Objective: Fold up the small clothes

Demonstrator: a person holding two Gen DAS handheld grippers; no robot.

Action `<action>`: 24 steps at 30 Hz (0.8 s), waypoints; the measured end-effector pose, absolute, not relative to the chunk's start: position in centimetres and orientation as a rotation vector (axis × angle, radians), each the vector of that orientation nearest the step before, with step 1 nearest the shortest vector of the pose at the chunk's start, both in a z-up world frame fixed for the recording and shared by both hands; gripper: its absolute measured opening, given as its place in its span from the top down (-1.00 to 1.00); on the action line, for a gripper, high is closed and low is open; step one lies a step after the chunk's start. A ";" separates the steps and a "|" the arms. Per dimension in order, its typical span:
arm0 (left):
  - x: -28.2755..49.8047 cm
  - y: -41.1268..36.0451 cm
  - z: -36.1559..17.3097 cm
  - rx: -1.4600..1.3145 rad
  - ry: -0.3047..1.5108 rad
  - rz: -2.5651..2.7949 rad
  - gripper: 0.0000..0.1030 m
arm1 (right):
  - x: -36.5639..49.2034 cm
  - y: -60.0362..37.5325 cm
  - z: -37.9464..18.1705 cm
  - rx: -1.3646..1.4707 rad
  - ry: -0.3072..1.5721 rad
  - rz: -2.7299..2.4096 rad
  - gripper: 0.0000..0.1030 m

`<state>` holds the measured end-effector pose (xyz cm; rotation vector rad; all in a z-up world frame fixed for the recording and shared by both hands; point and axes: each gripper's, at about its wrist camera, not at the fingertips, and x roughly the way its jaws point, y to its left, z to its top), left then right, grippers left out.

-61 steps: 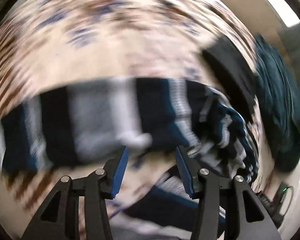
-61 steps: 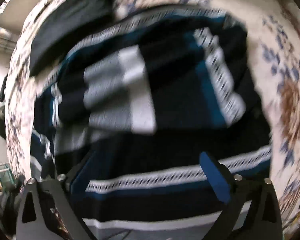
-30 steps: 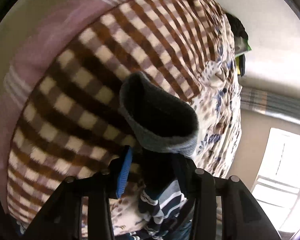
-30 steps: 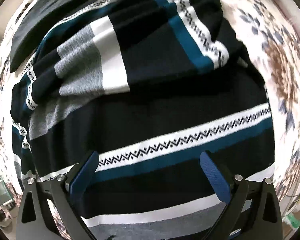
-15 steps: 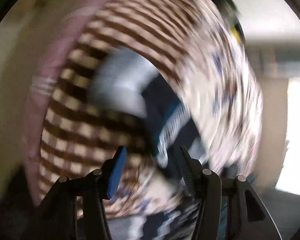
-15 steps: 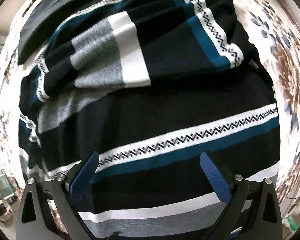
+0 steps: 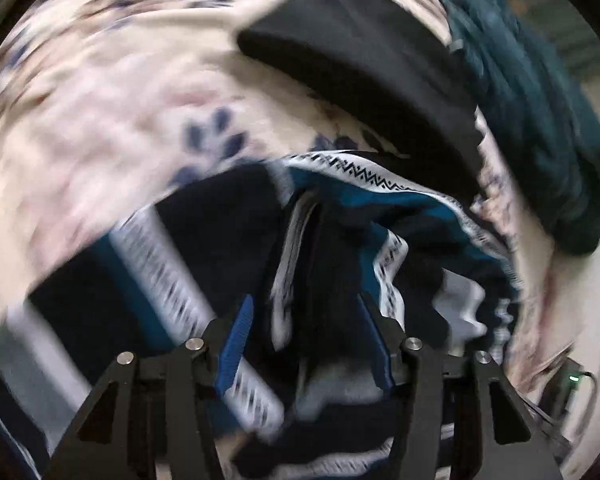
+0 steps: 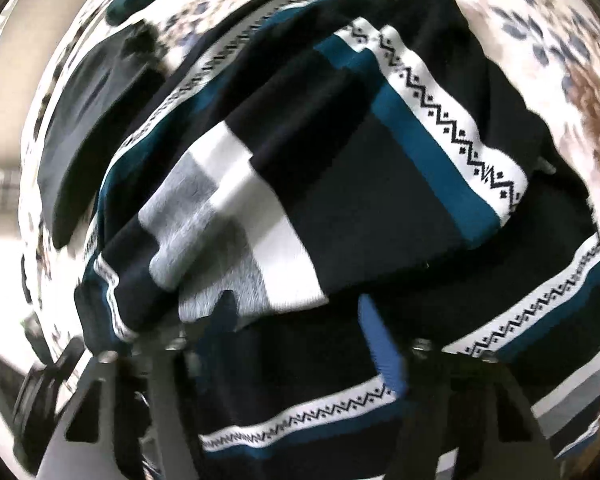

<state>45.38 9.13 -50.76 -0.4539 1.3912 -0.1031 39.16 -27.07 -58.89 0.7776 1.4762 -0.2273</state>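
Since the earlier frames, the left wrist view has swung from a brown checked blanket back onto the striped sweater (image 7: 340, 216), and the right gripper (image 8: 300, 328) has just been closing its jaws over the sweater's dark body panel. The sweater lies on the floral bedsheet (image 7: 100, 112), filling the centre of both views, with one sleeve (image 8: 236, 216) folded across the chest toward the centre left of the right wrist view. The left gripper (image 7: 304, 336) stands part open, its jaws having narrowed slightly; dark fabric sits between the blue pads, but blur prevents saying whether they press on it. The right gripper's jaws stand half closed with fabric between them; a grip cannot be confirmed. Judged step: sleeve folding partly done, with the second sleeve or the body fold outstanding. The next move calls for a firm pinch on an edge and a flat carry-over without dragging the folded sleeve. A folded black garment (image 7: 364, 56) and a teal knit (image 7: 540, 120) lie at upper right of the left view. The right gripper's left finger is smeared and barely readable; the sweater's hem is cut off at the bottom of the frame.
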 end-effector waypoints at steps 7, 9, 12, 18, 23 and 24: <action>48.3 8.7 -50.4 -0.359 1.315 -0.141 0.97 | 38.4 -26.1 -61.6 1.005 1.490 -0.193 -0.19; 49.4 8.7 -50.6 -0.351 1.315 -0.140 0.97 | 38.4 -25.2 -62.4 1.066 1.472 -0.190 -0.19; 50.1 8.7 -50.8 -0.335 1.319 -0.140 0.97 | 38.7 -24.1 -63.5 1.131 1.450 -0.201 -0.19; 51.2 8.6 -50.8 -0.398 1.329 -0.139 0.97 | 38.9 -22.7 -64.8 1.132 1.414 -0.286 0.87; 51.8 8.8 -49.5 -0.466 1.334 -0.167 0.97 | 38.4 -21.9 -61.9 1.045 1.412 -0.258 0.88; 51.9 8.8 -49.4 -0.461 1.336 -0.169 0.97 | 38.4 -21.7 -61.4 1.026 1.413 -0.246 0.88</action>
